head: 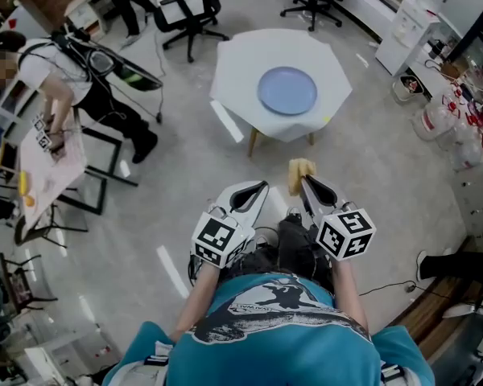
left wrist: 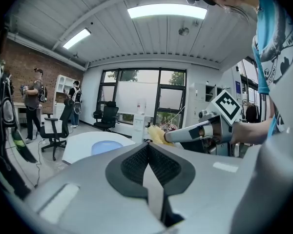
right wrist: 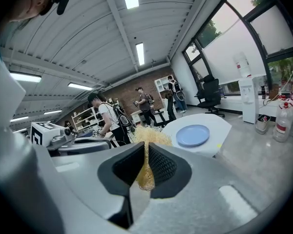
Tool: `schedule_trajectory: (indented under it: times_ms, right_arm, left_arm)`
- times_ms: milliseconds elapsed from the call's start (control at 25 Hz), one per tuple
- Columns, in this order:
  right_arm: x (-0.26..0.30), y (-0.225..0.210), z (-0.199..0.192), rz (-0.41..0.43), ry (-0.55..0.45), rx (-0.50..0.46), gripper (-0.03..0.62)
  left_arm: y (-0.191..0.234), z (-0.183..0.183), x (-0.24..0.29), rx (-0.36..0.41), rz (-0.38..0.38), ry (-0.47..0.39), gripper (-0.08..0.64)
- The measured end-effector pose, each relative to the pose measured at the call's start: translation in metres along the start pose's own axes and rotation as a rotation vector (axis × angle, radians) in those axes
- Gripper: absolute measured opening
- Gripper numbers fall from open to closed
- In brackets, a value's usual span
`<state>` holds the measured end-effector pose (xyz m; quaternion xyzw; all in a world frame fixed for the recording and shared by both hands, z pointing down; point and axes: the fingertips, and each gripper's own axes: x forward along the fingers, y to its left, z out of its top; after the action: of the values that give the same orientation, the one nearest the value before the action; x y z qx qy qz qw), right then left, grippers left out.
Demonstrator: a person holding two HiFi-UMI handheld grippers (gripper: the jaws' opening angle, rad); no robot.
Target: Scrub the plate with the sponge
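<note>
Spotted blue plate [head: 286, 90] lying flat mid-top on white table [head: 233, 63]. Held yellow sponge [head: 301, 172] in right gripper [head: 300, 182], on table's near side, well apart from it. Carried left gripper [head: 262, 187] there too, jaws together, nothing between. Noted black office chair [head: 185, 10] beyond table, person [head: 60, 75] well left of table.

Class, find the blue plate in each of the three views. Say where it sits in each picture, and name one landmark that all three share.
Head view: the plate is at upper centre, on the white table.
Left gripper view: the plate is left of centre, a little below mid-height.
Right gripper view: the plate is right of centre, a little below mid-height.
Shared landmark: the white table lies under the plate in all three.
</note>
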<state>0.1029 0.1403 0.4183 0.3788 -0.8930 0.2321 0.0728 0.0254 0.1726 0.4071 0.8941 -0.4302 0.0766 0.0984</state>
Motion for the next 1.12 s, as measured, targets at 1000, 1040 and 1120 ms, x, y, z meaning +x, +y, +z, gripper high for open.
schedule_trajectory:
  times_ms: [1000, 1040, 1120]
  right_arm:
    - [0.131, -0.158, 0.088, 0.105, 0.093, 0.012, 0.028]
    - [0.136, -0.164, 0.09, 0.11, 0.099, 0.014, 0.028]
    - [0.145, -0.174, 0.094, 0.124, 0.107, 0.018, 0.028]
  left_arm:
    - [0.128, 0.052, 0.16, -0.041, 0.192, 0.022, 0.012]
    - [0.132, 0.054, 0.166, -0.042, 0.202, 0.023, 0.012]
    - [0.138, 0.057, 0.175, -0.041, 0.217, 0.025, 0.012]
